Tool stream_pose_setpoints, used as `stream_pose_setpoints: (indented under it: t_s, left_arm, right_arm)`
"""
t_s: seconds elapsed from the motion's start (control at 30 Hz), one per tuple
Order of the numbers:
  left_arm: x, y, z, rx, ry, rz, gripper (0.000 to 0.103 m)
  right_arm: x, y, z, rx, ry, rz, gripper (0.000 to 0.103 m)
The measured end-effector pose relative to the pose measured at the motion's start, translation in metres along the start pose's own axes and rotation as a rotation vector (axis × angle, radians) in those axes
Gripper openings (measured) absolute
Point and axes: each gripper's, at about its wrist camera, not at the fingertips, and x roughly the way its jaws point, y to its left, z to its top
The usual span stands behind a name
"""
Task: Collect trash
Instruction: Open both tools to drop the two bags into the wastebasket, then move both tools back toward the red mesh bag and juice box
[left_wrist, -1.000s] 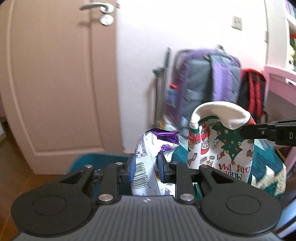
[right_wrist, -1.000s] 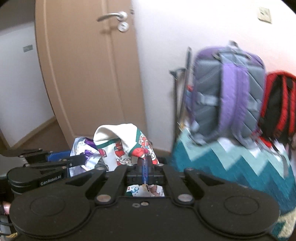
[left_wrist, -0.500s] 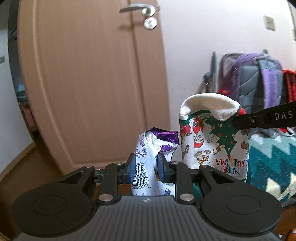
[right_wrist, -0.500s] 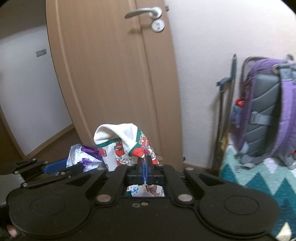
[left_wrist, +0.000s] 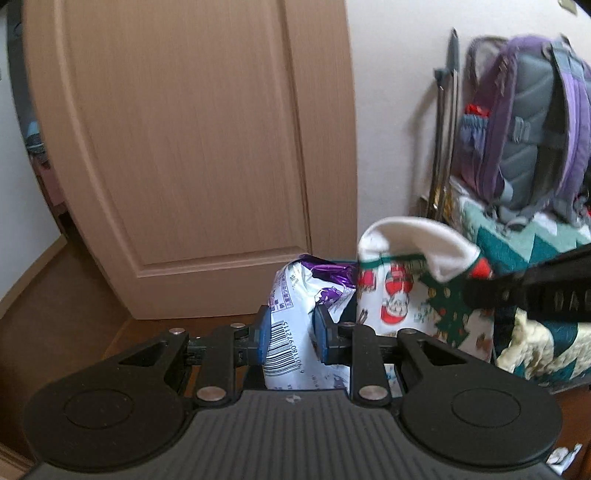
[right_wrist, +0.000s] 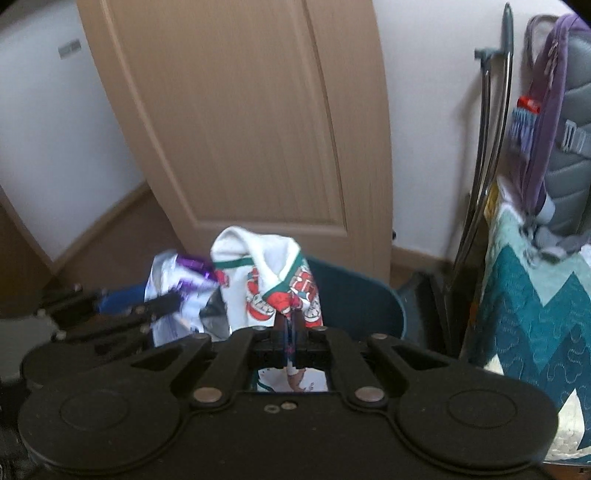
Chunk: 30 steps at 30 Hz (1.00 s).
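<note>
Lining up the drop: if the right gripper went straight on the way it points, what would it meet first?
Probably the dark blue bin, just beyond the Christmas wrapper that the right gripper holds; depth is hard to judge.

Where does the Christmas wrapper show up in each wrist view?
Left wrist: Christmas wrapper right of centre, beside the white snack bag.
Right wrist: Christmas wrapper at centre, above the right tool.
Shared landmark: wooden door behind it in both.

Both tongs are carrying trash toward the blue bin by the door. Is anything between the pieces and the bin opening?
Nothing visible does. The Christmas-print wrapper in the right tongs hangs before the blue bin, its rim bare. The white snack bag in the left tongs hides the bin there.
</note>
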Motion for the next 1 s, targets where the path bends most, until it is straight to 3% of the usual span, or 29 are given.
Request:
stream_pose_setpoints:
  t_s: [0.17,0.47,0.57,0.63,0.9,1.0]
  left_arm:
    - [0.030,-0.021,-0.007,0.039,0.078,-0.021,0.024]
    - [0.058,-0.033,-0.024,-0.005,0.212,-0.067,0.029]
    - [0.060,-0.038,-0.024,-0.031,0.239,-0.087,0.043]
    - [0.058,-0.038,-0.024,-0.058,0.243,-0.095,0.061]
    - [0.020,-0.049,-0.015,-0.060,0.216,-0.102,0.061]
    - [-0.002,-0.055,-0.010,-0.049,0.191,-0.107,0.069]
  right_arm:
    - [0.015,-0.005,-0.017,0.005,0.079,-0.004,0.010]
    - [-0.003,-0.021,-0.029,0.036,0.102,0.001,0.022]
    - [-0.014,-0.030,-0.032,0.060,0.095,0.013,0.030]
    - [-0.023,-0.035,-0.035,0.077,0.090,0.026,0.033]
    - [-0.069,-0.054,-0.048,0.100,0.060,0.032,0.037]
    - [-0.090,-0.060,-0.054,0.107,0.030,0.036,0.038]
